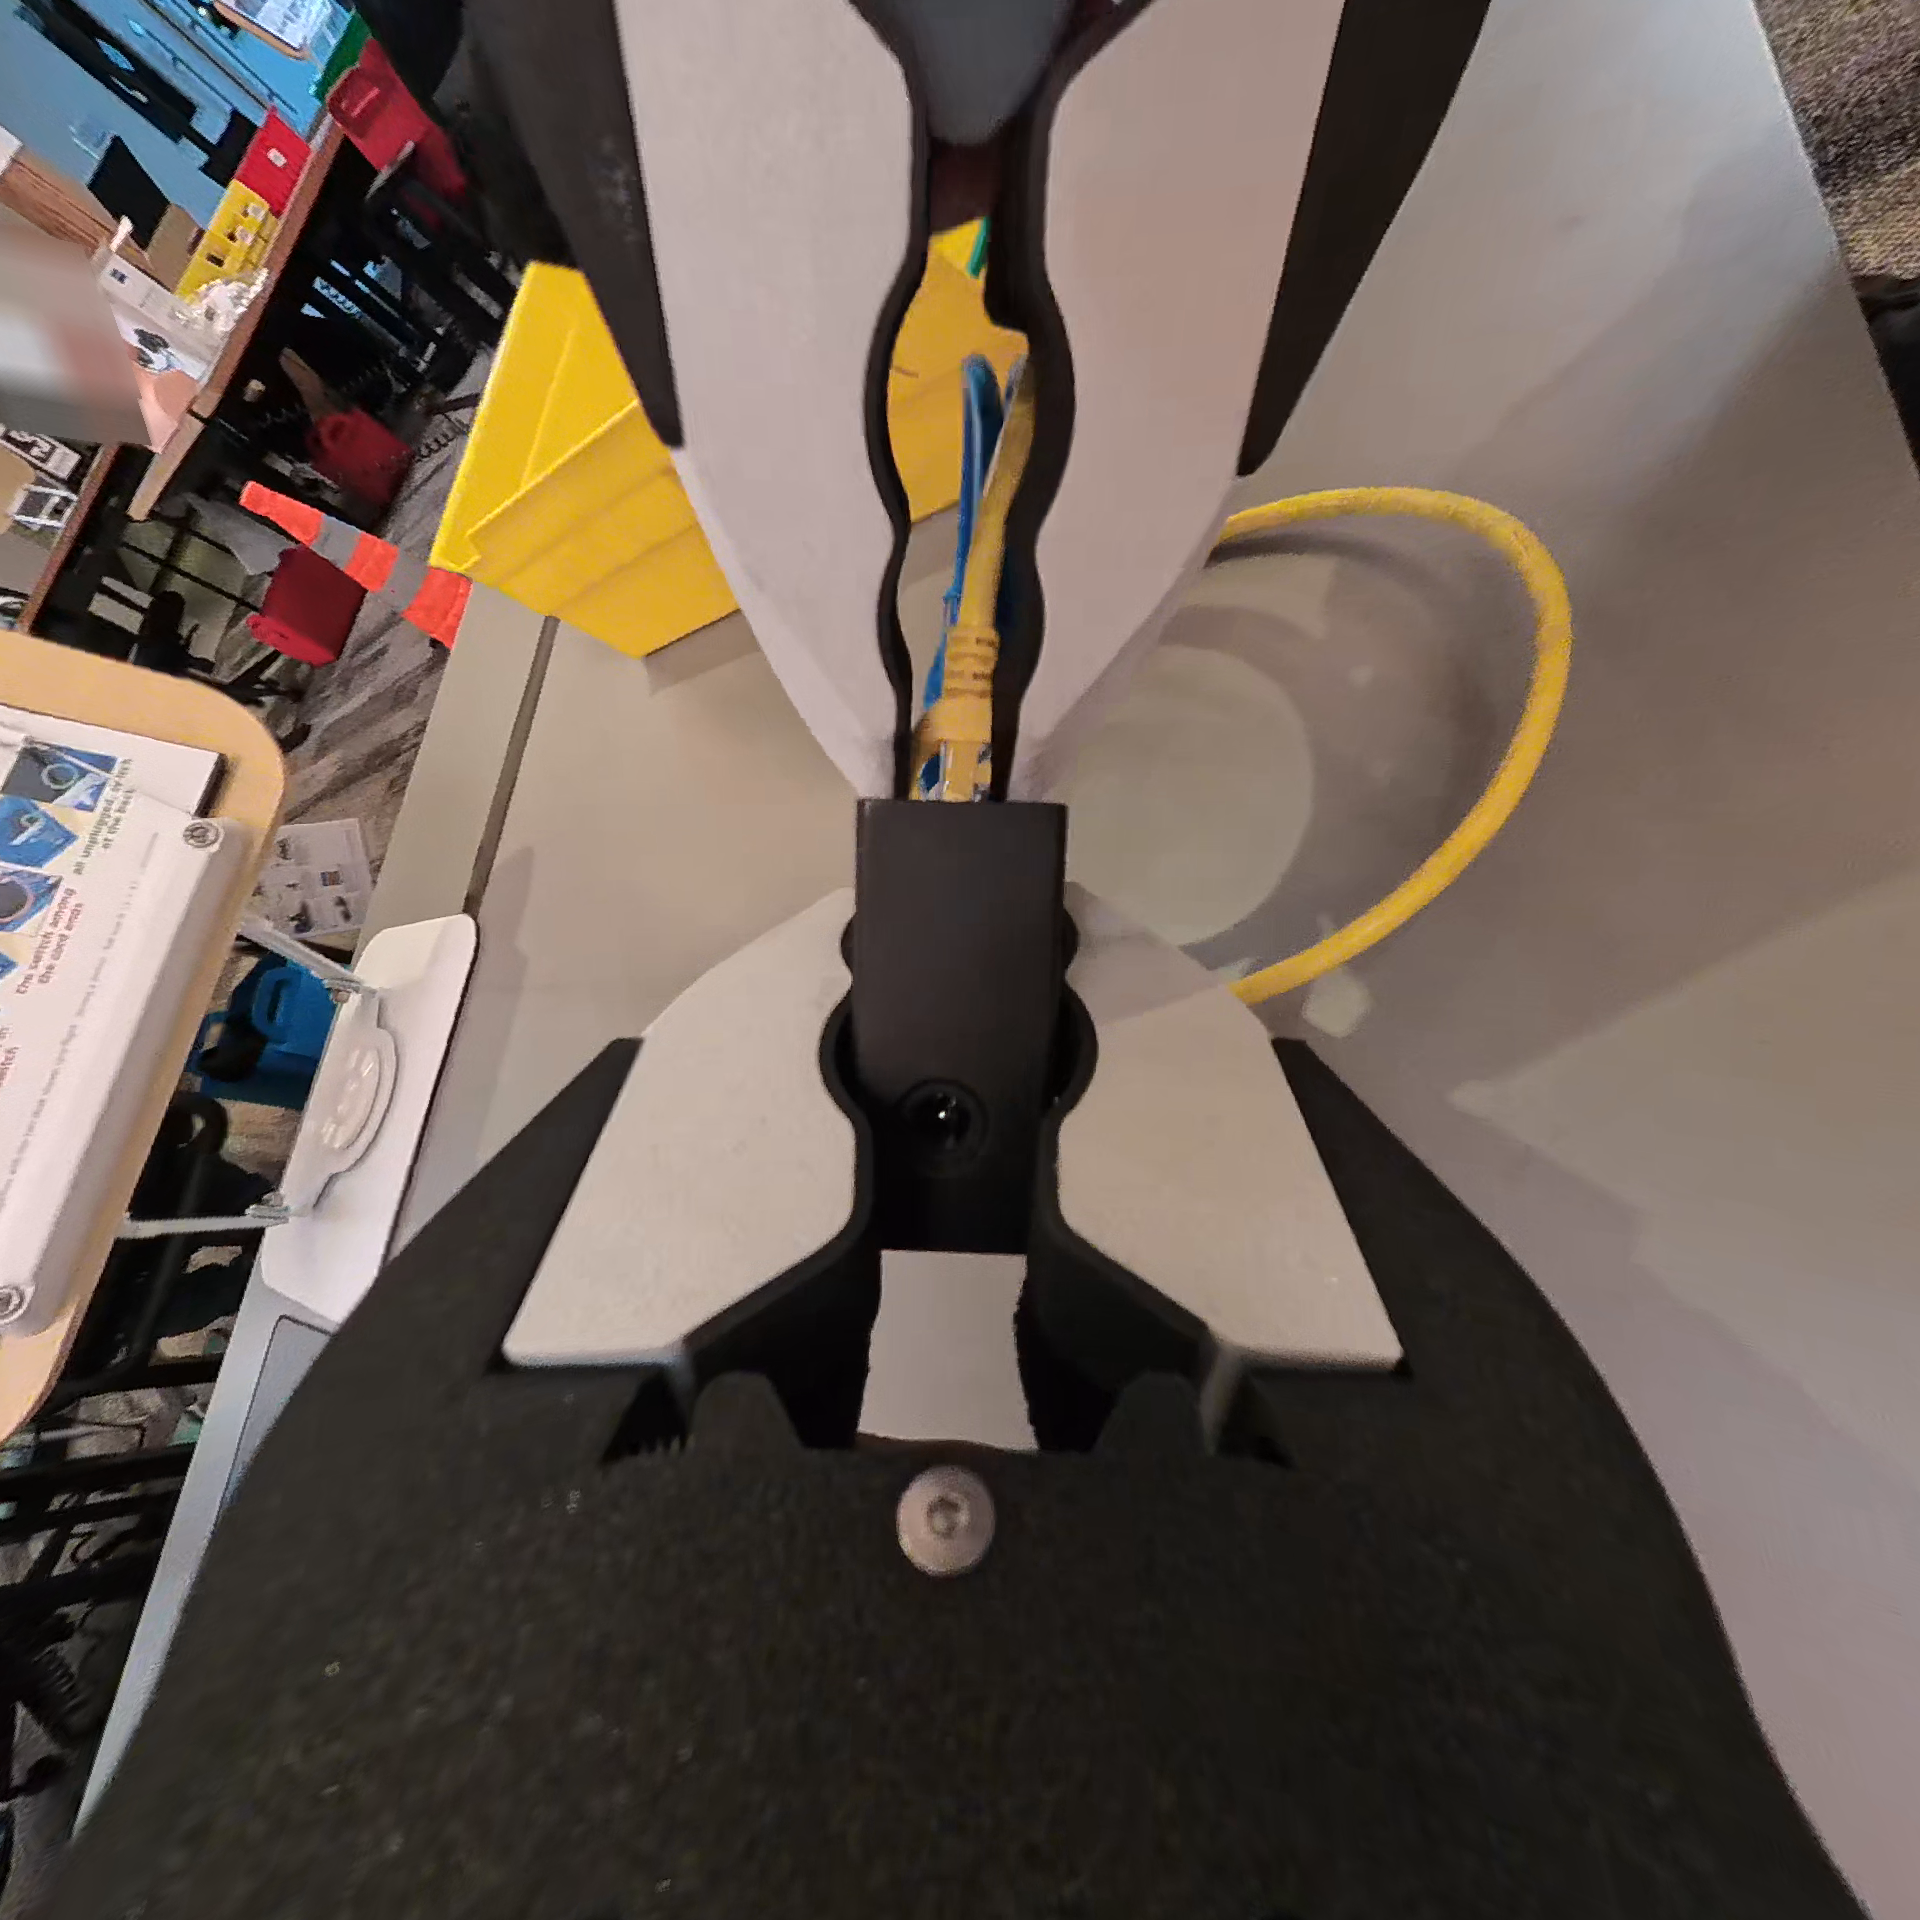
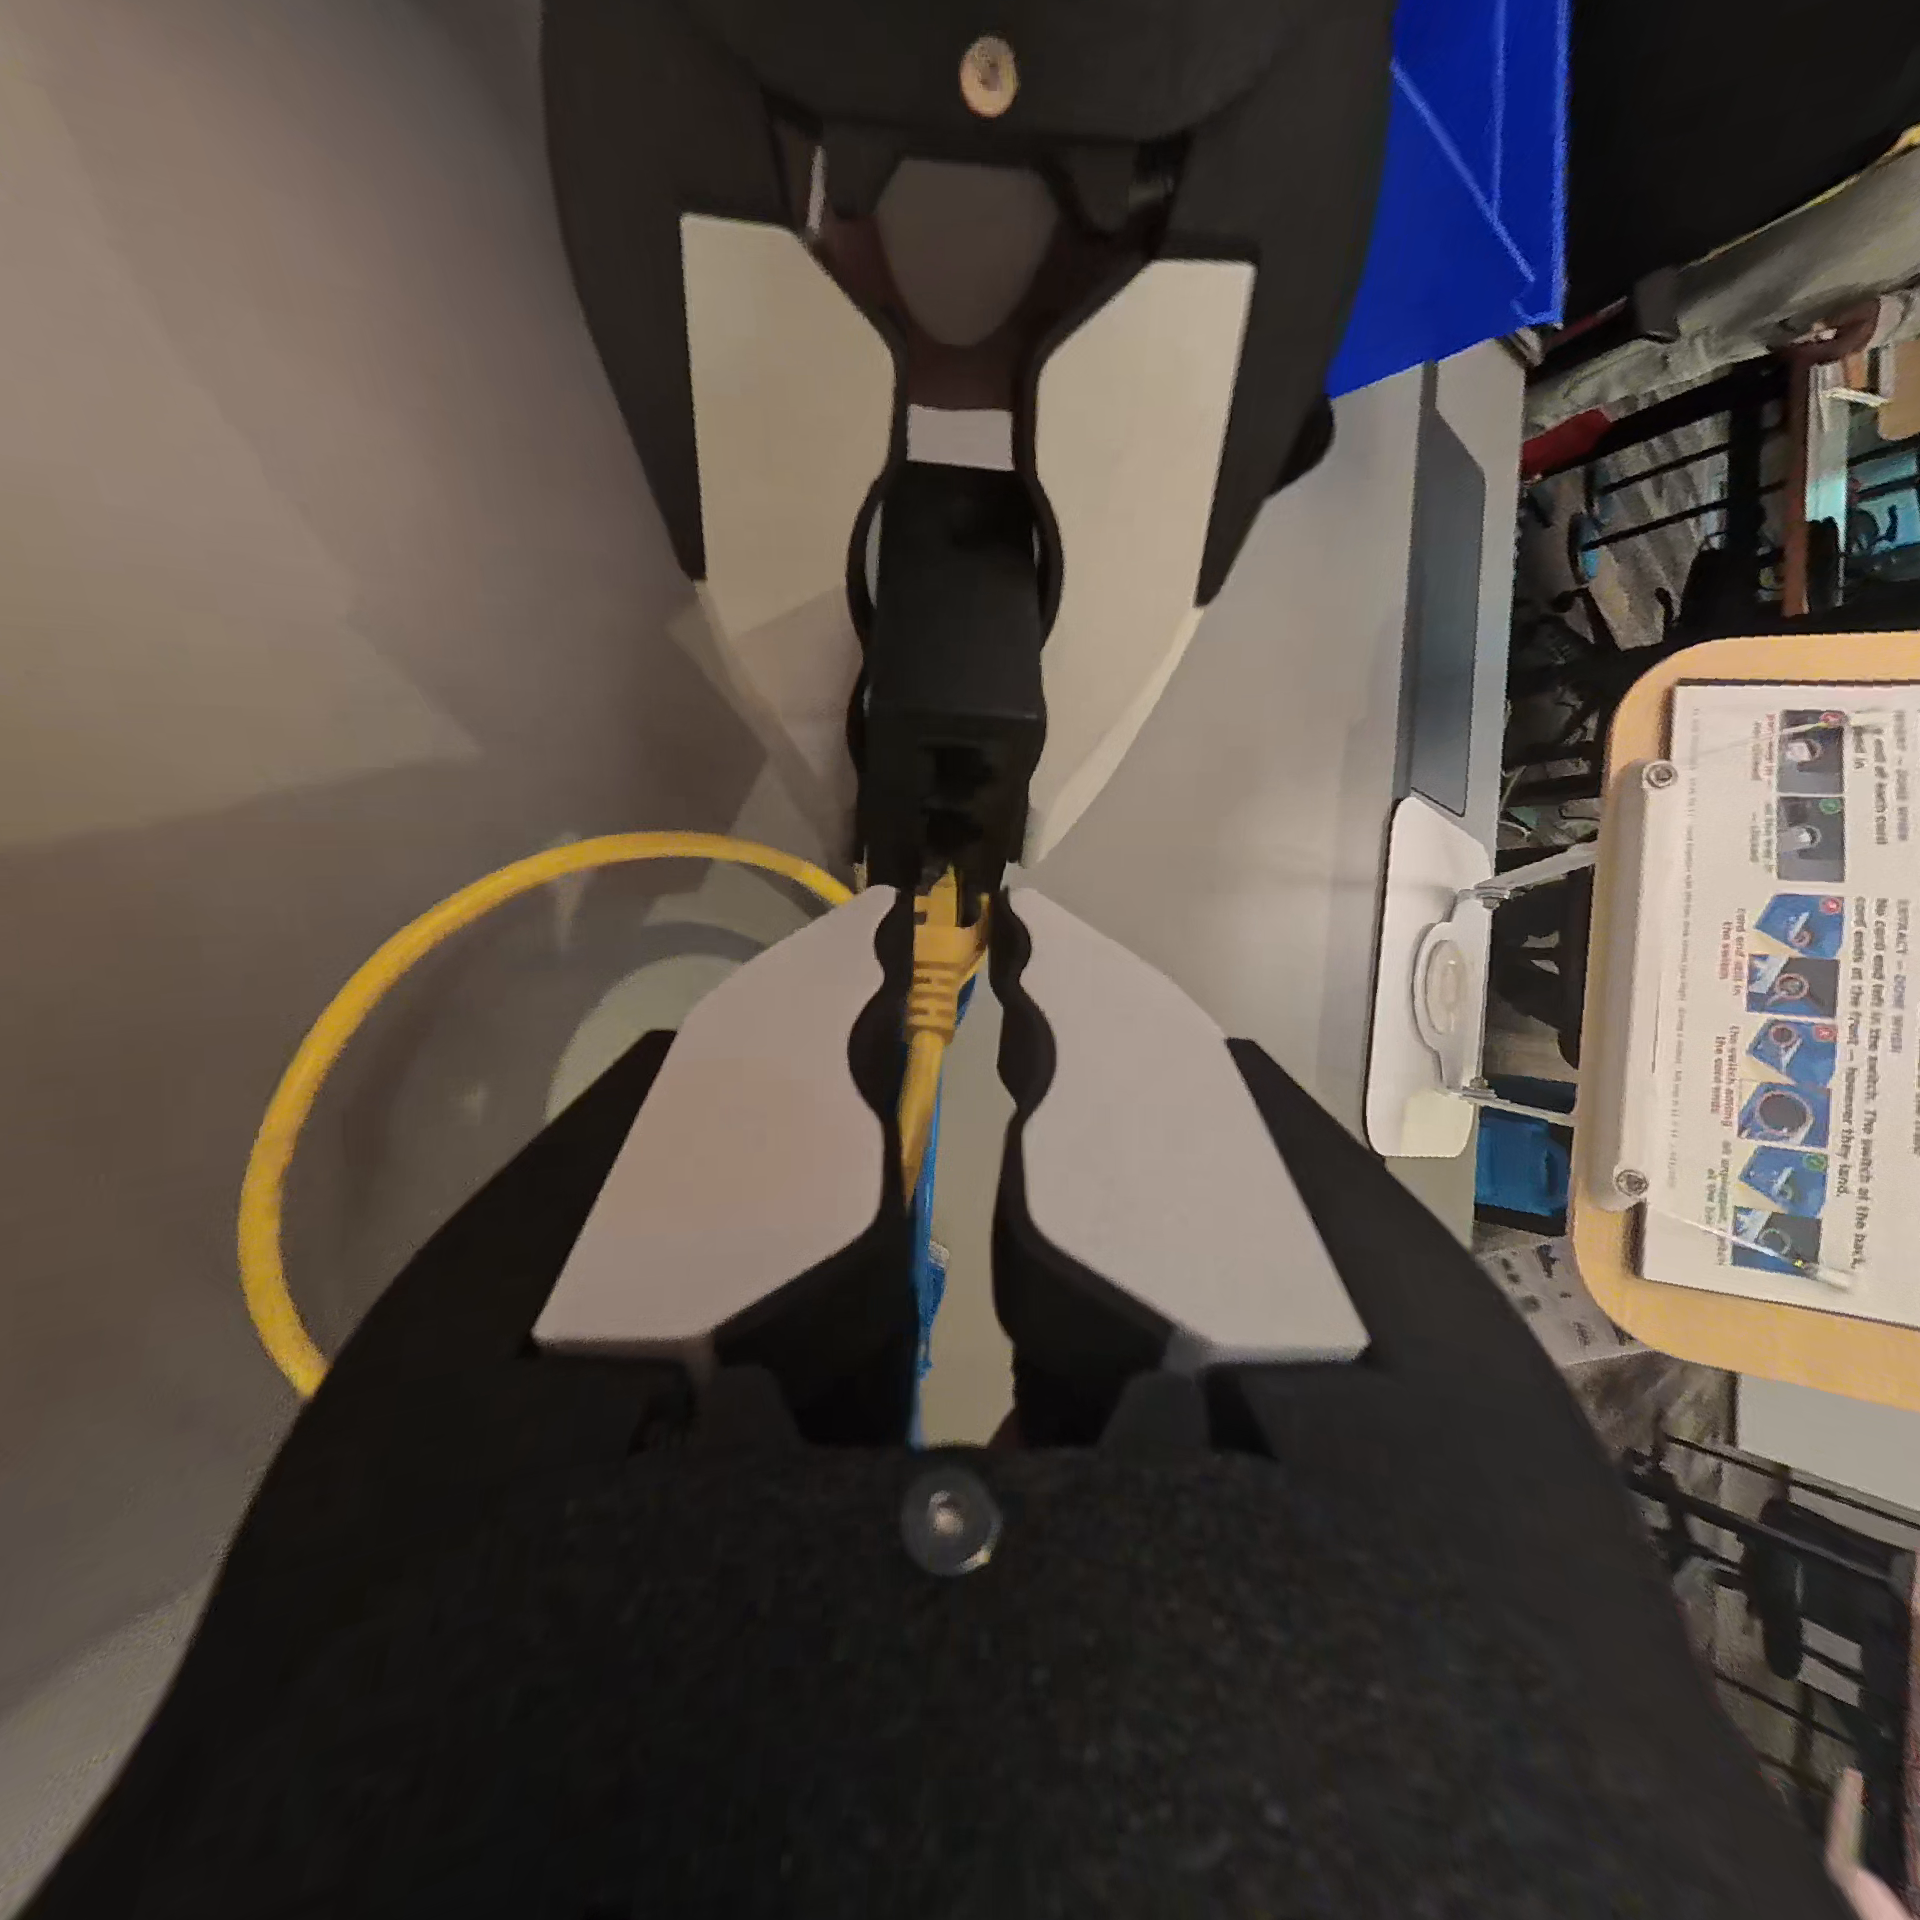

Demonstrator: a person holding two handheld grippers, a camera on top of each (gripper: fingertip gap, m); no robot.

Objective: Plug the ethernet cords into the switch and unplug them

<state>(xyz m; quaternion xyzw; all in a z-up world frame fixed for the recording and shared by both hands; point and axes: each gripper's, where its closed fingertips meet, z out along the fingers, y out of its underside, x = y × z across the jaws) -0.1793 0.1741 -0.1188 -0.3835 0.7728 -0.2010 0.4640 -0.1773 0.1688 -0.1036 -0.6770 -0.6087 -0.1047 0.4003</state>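
My left gripper (image 1: 961,935) is shut on a small black switch (image 1: 961,997), held above the grey table. My right gripper (image 2: 945,935) faces it tip to tip, shut on the yellow ethernet cord's plug (image 2: 940,966). The plug's tip sits at the mouth of a port on the switch (image 2: 951,769); I cannot tell how deep it is. The yellow cord (image 2: 312,1039) loops away to one side. A blue cord (image 2: 925,1247) runs between the right jaws beside it. In the left wrist view the right gripper (image 1: 951,748) comes from the top with the plug (image 1: 961,717) and the yellow loop (image 1: 1538,644).
A clear round bowl (image 1: 1247,748) stands on the grey table (image 1: 1610,1195) under the grippers. A yellow bin (image 1: 582,499) and a blue bin (image 2: 1455,156) stand at the table's far sides. A printed sheet on a wooden stand (image 2: 1766,987) and a white bracket (image 2: 1434,987) are beyond the table edge.
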